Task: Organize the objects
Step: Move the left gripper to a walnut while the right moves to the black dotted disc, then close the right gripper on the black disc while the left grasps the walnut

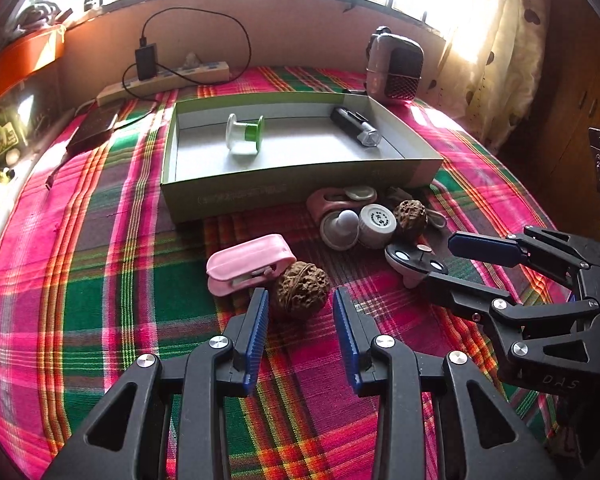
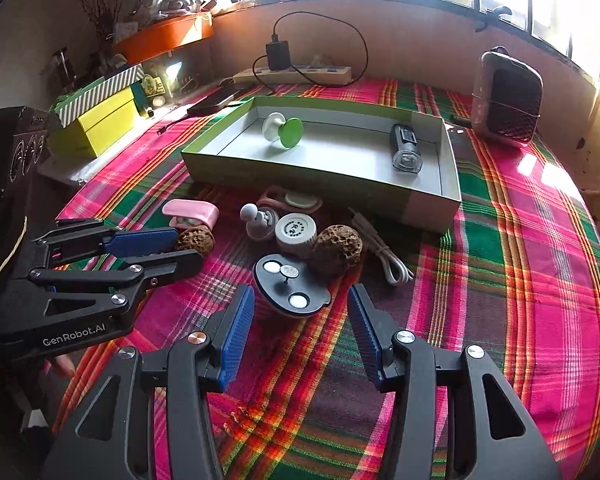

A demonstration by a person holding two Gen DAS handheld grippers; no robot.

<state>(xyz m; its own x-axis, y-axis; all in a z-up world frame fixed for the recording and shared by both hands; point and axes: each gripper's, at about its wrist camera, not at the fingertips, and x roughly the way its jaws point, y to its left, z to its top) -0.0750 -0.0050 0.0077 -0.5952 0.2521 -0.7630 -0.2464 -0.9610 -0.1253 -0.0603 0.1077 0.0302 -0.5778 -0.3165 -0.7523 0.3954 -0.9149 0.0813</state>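
Observation:
A shallow green-edged box [image 1: 300, 190] holds a green-and-white spool [image 1: 244, 134] and a black torch [image 1: 356, 126]. In front of it lie a pink case [image 1: 248, 264], a white cap [image 1: 378, 220], two walnuts and a dark oval piece [image 2: 292, 288] with white dots. My left gripper [image 1: 300, 300] is open, its blue pads either side of the near walnut [image 1: 300, 288] without pressing it. My right gripper [image 2: 300, 296] is open too, its fingertips straddling the dark oval piece. The second walnut [image 2: 336, 250] sits just beyond that piece.
A plaid cloth [image 1: 100, 300] covers the table. A power strip [image 1: 164, 80] with a charger lines the back wall, beside a small heater [image 1: 396, 68]. A white cable [image 2: 384, 256] lies right of the pile. Yellow boxes [image 2: 108, 120] and a dark speaker [image 2: 16, 140] stand at the left.

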